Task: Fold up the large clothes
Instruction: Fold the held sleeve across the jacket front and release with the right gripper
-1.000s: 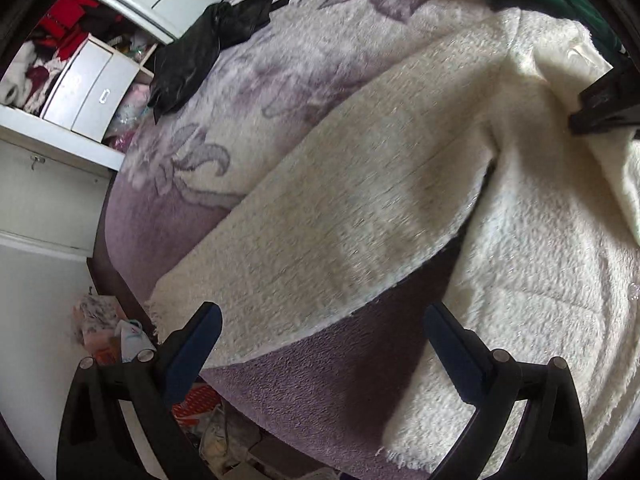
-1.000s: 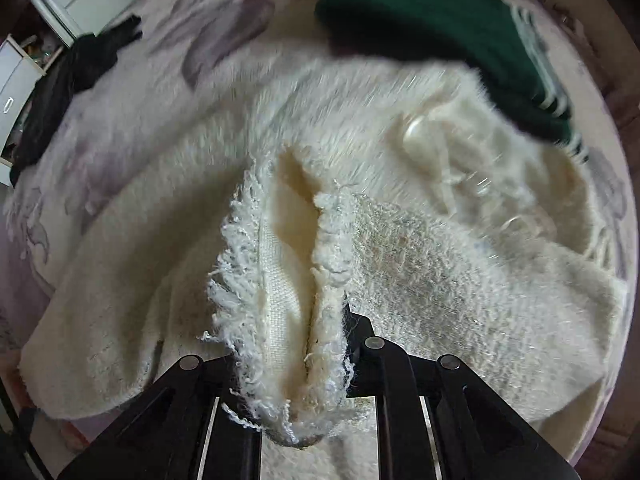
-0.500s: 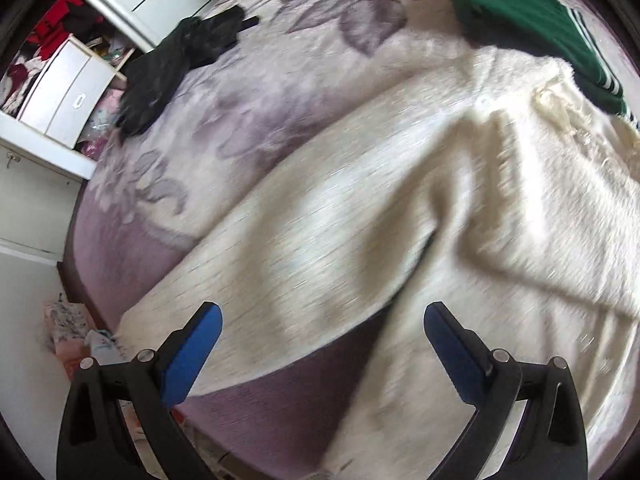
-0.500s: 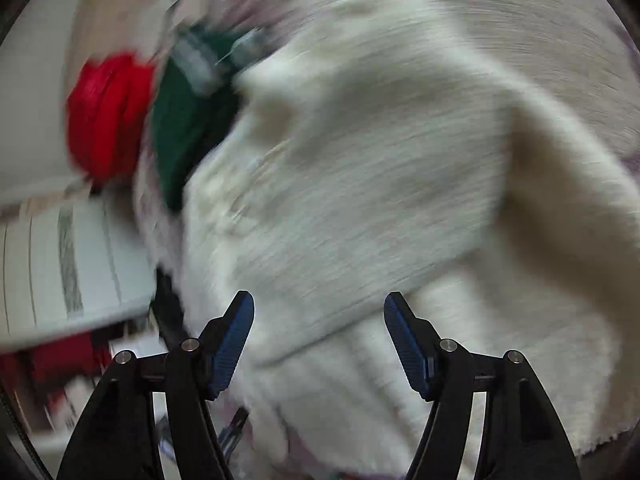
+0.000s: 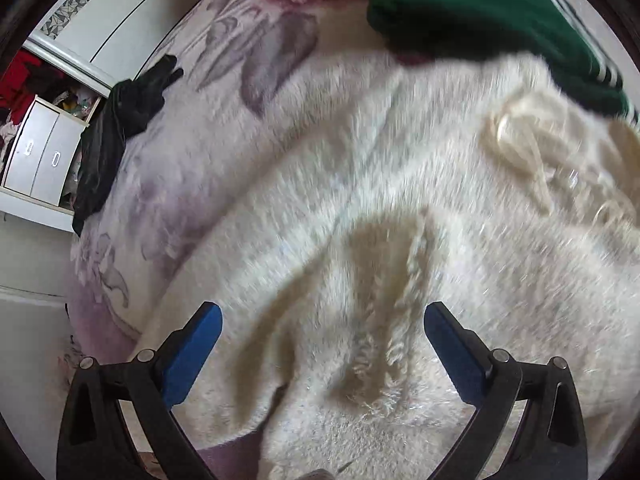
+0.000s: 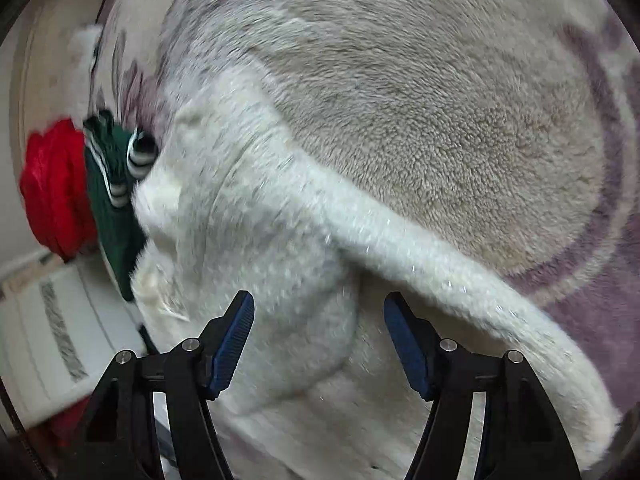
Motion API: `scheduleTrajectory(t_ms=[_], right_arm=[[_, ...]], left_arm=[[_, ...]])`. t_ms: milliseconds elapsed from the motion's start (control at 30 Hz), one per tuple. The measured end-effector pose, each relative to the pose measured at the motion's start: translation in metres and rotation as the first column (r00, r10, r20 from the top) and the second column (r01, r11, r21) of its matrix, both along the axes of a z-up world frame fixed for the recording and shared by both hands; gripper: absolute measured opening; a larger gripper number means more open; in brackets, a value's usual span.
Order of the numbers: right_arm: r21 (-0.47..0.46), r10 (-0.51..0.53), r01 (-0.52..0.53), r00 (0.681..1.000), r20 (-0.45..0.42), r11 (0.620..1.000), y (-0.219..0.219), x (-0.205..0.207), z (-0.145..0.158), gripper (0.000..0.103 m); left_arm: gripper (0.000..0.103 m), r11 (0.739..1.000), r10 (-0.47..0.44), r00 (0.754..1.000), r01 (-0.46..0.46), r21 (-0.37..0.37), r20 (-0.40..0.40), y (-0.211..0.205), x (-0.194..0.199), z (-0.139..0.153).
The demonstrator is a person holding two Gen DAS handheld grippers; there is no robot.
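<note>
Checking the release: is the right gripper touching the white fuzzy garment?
Apart. The right wrist view shows the right gripper open, its fingers bare, with the white fuzzy garment lying beyond them.

Right claw [image 6: 319, 340] released the cream garment's [image 6: 256, 240] fringed edge.

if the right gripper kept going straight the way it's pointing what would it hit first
Most likely the cream fuzzy garment: the right gripper is open, empty and aimed down at its folded body just ahead. Depth is unclear, but nothing shows in between.
</note>
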State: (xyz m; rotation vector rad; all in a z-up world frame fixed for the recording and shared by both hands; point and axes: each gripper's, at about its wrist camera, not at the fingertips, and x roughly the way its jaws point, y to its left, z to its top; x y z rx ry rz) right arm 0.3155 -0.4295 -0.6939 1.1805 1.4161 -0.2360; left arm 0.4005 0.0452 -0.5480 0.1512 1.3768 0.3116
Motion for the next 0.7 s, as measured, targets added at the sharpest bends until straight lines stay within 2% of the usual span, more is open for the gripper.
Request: scheduleTrajectory(t_ms=[33,133,233,267,300,367,433,500,633,700], right_arm=[[-0.075,0.088,-0.088,0.996,0.0,0.993,0.009,0.002,0.018,0.07],[-0.201,0.198,-0.188,0.98,0.03,0.961,0.03,0.013,0.049,0.07],[-0.223,0.233,-0.207,0.967,0.1,0.953,0.057,0.064,0.057,0.069],[-0.232,0.245,-0.212,0.961,0.126,0.949,0.066,0.087,0.056,0.063],[-0.234,0.256,-0.218,0.955,0.148,0.948,0.077,0.109,0.057,0.052],[-0.228,0.286,-0.246,0.943,0.167,0.942,0.101,0.158,0.047,0.041],[-0.279,0.298,-0.254,0.946,0.13,0.926,0.11,0.206,0.035,0.041],[-0.313,0.284,-0.246,0.955,0.082,0.917,0.106,0.234,0.028,0.041],[-0.292,0.283,-0.246,0.955,0.091,0.924,0.09,0.249,0.039,0.042],[-0.287,0.334,-0.303,0.94,0.067,0.909,0.095,0.249,0.041,0.05]], left_arm=[[0.103,1.0,-0.005,1.0,0.005,-0.015,0.011,0.001,0.01,0.01],[0.103,0.999,-0.046,0.998,0.045,0.025,0.047,-0.003,0.054,0.017],[0.103,0.992,-0.086,0.996,0.081,0.1,0.04,-0.013,0.108,-0.007],[0.103,0.99,-0.095,0.995,0.092,0.11,0.024,-0.017,0.12,-0.018],[0.103,0.986,-0.102,0.995,0.101,0.135,0.003,-0.019,0.134,-0.031],[0.103,0.985,-0.088,0.996,0.091,0.145,-0.028,-0.015,0.152,-0.048],[0.103,0.991,-0.056,0.997,0.062,0.117,-0.059,-0.004,0.167,-0.062],[0.103,0.996,-0.034,0.997,0.039,0.083,-0.062,0.002,0.173,-0.066],[0.103,0.992,-0.073,0.996,0.077,0.098,-0.047,0.0,0.169,-0.063],[0.103,0.991,-0.092,0.995,0.095,0.098,-0.034,0.001,0.165,-0.058]])
